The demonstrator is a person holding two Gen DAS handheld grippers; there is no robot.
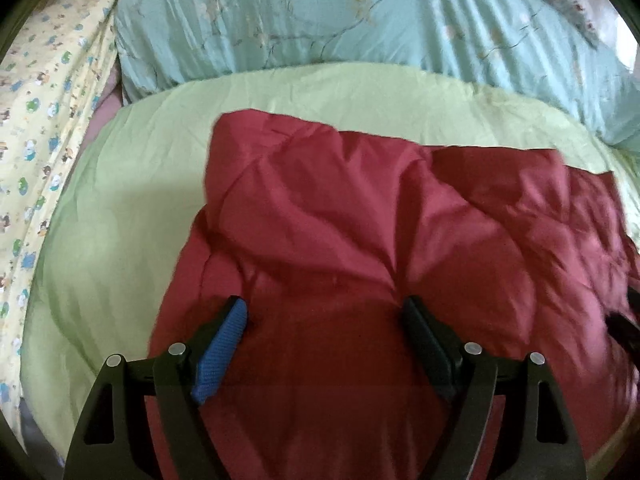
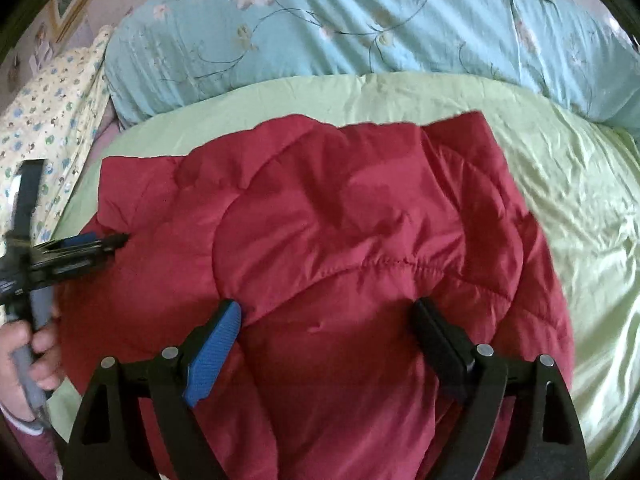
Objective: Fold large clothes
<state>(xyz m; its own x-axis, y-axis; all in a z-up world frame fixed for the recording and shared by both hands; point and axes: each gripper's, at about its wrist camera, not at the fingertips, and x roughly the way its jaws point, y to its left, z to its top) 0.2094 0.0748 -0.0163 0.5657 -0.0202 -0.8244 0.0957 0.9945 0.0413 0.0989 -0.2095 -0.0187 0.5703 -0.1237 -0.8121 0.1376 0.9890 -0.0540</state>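
Observation:
A dark red quilted padded garment (image 1: pixel 360 232) lies folded in a bulky heap on a light green quilt (image 1: pixel 120 200); it also shows in the right wrist view (image 2: pixel 320 232). My left gripper (image 1: pixel 326 312) is open and empty, its fingers spread just above the garment's near part. My right gripper (image 2: pixel 326 314) is open and empty too, hovering over the garment's near edge. The left gripper (image 2: pixel 100 242) also shows from the side at the left of the right wrist view, over the garment's left edge, held by a hand (image 2: pixel 24 356).
The green quilt (image 2: pixel 560 200) covers the bed. A turquoise floral duvet (image 1: pixel 360 20) is bunched along the far side. A yellow cartoon-print sheet (image 1: pixel 40 120) lies at the left. A dark part of the right tool (image 1: pixel 628 320) shows at the right edge.

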